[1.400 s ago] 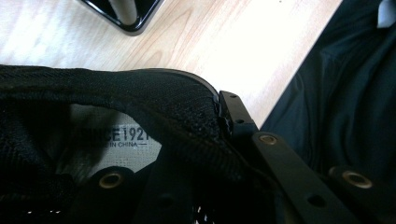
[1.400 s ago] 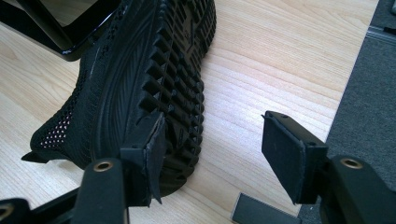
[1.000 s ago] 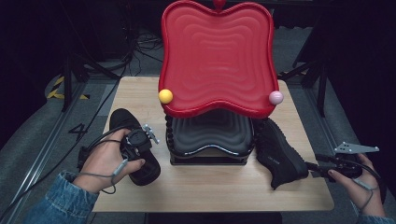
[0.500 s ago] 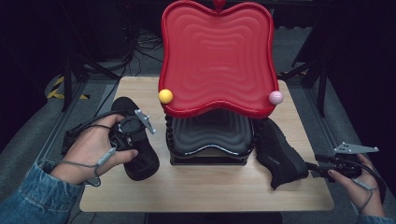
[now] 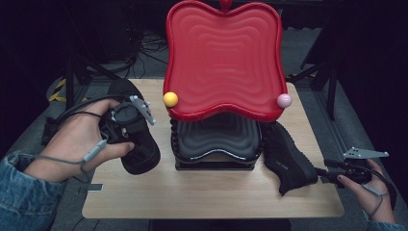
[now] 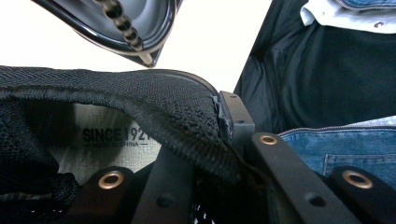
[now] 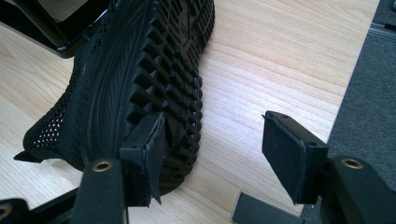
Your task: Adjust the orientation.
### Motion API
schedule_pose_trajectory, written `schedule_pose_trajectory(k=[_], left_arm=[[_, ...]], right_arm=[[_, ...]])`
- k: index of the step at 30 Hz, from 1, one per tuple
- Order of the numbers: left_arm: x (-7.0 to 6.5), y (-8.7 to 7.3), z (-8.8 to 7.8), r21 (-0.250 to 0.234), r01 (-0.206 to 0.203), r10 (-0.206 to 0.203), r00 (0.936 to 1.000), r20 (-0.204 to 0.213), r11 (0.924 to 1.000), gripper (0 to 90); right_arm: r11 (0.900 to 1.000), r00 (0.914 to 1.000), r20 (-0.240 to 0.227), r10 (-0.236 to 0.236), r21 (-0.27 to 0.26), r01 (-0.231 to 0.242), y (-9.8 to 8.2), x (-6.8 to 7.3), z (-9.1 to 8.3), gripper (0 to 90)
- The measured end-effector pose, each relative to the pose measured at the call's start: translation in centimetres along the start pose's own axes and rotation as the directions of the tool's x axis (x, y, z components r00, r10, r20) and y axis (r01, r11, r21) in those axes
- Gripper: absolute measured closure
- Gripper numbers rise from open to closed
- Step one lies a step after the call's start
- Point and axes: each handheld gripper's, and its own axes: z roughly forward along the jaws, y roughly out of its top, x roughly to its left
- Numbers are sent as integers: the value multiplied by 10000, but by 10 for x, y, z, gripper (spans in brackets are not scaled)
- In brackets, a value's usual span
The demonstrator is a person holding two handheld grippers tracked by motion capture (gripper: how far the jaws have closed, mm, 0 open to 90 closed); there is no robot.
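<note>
Left claw (image 5: 137, 126) now higher, clamped on soft mesh collar of black knit shoe (image 5: 139, 149); light, floppy. Right claw (image 7: 210, 154) apart beside second shoe's stiff lugged sole (image 7: 163, 84).

Blue denim sleeves (image 5: 29, 180) are worn on both forearms. Each black hand-held gripper, left (image 5: 126, 126) and right (image 5: 327, 172), is topped by a grey three-cornered plate (image 5: 364, 153) and trailed by a black cable. Brass-coloured rivets (image 7: 102, 165) are set in the black jaws, and a grey cord (image 5: 72, 159) is looped around the left hand (image 5: 79, 142).
</note>
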Motion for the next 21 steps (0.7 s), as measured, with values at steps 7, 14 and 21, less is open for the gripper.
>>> schedule_pose_trajectory(k=[7, 14, 21], left_arm=[[-5, 8, -25, 229, -173, 186, 9983, -550, 9996, 842], [-13, 12, -52, 288, -326, 349, 9957, -859, 9991, 840], [-14, 16, -72, -122, -301, 290, 9961, -828, 9995, 841]], right_arm=[[10000, 10000, 10, -6, -14, 6, 0, 0, 0, 402], [9999, 9999, -19, -101, -89, 100, -1, -2, 1, 399], [10000, 10000, -38, -19, -10, 19, -1, -1, 1, 399]])
